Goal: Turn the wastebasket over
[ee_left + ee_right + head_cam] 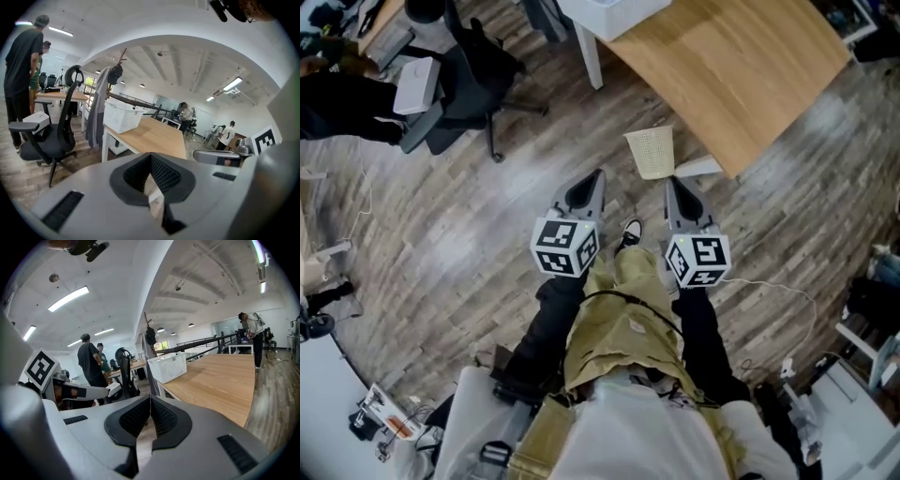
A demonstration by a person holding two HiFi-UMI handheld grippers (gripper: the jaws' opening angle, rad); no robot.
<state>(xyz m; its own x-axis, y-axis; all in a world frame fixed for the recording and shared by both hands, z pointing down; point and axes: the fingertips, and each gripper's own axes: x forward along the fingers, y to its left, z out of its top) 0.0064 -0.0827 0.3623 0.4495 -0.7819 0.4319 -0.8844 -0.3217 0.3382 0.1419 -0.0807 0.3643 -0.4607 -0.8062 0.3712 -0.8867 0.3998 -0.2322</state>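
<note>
A beige mesh wastebasket (650, 152) sits on the wood floor beside the corner of the table, its wider end toward the table's white leg. In the head view my left gripper (598, 174) points at the floor just left of and below it, and my right gripper (670, 180) points just below its right side. Neither touches it. Both are shut with nothing between the pads, as the left gripper view (151, 155) and the right gripper view (150, 398) show. The wastebasket is not visible in either gripper view.
A light wooden table (741, 66) on white legs stands right behind the wastebasket, with a white basket (123, 116) on top. A black office chair (464, 84) is at the left. People (21, 70) stand further back. A thin cable (778, 291) lies on the floor at right.
</note>
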